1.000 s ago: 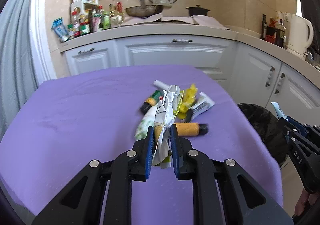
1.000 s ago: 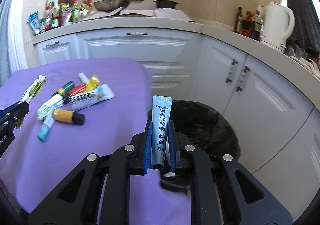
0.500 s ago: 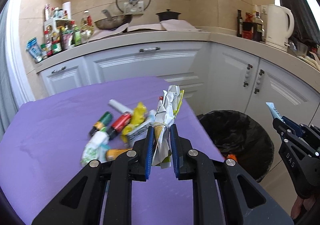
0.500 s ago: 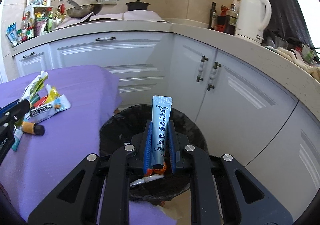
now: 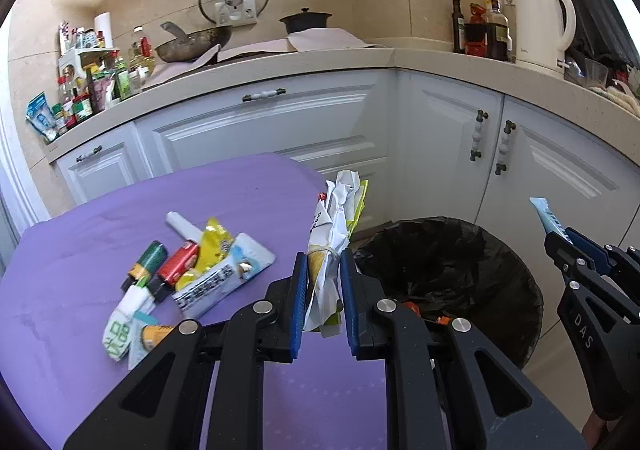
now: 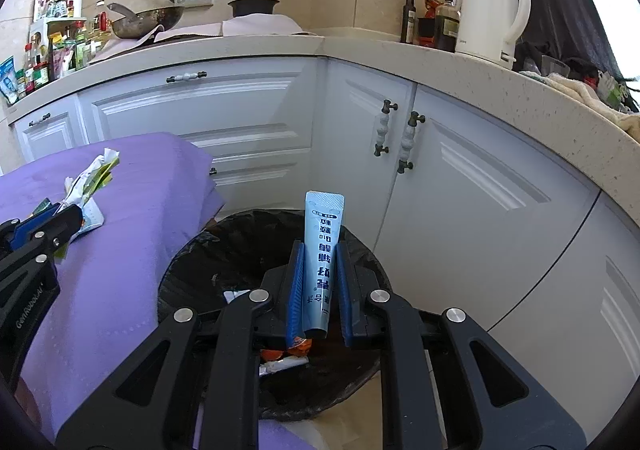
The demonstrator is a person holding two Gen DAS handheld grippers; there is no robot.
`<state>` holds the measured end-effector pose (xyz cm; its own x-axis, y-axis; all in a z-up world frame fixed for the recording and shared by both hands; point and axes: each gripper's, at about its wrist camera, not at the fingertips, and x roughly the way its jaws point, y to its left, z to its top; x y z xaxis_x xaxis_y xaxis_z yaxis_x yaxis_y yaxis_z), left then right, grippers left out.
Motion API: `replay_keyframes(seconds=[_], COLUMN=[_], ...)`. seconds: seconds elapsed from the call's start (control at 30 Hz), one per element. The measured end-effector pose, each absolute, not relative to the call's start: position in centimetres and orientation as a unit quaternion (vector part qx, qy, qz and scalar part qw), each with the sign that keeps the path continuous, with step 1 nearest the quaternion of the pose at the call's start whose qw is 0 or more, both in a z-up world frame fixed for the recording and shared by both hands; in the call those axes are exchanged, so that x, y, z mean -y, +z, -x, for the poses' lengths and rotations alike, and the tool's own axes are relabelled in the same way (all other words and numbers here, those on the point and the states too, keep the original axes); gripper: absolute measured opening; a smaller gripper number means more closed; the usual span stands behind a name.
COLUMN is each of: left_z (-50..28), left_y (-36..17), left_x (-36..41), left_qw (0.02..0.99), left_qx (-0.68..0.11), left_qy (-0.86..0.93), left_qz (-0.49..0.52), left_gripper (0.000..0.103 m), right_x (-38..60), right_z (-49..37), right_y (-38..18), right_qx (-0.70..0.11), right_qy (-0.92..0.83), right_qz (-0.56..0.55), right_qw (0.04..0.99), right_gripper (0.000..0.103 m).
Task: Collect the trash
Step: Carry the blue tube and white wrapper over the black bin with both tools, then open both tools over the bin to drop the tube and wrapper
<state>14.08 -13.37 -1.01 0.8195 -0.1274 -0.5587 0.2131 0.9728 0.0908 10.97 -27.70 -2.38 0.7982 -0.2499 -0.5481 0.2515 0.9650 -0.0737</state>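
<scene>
Right gripper (image 6: 318,286), frame centre, clamps a blue tube (image 6: 322,250) above the bin (image 6: 192,266). Left gripper (image 5: 324,290) clamps a wrapper (image 5: 332,242) at the table (image 5: 80,218) edge.

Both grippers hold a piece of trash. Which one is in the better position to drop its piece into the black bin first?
Right. The right gripper holds the blue tube directly above the black bin. The left gripper, shut on the crumpled wrapper, appears to be above the purple table's edge, beside the bin.
</scene>
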Motion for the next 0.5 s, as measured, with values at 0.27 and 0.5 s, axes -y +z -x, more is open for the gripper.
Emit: replay_keyframes(seconds=[0.27,0.5], left_z=[-15.4,-16.6], left_y=[-1.8,-2.7], left_x=[15.4,16.9], left_qw=[0.947,0.943], left_qx=[-0.293,-0.301], left_qy=[-0.098,-0.096], left_qz=[-0.089,-0.101], left_gripper=[0.018,0.022], right_x=[28.9,29.6], right_z=[-12.0,-12.8], right_y=[-3.0,-3.6], right_qx=[-0.294,-0.3], right_qy=[-0.139,-0.146], right_qz=[-0.008,-0.01], right_qw=[0.945,0.943], right_gripper=[0.016,0.031])
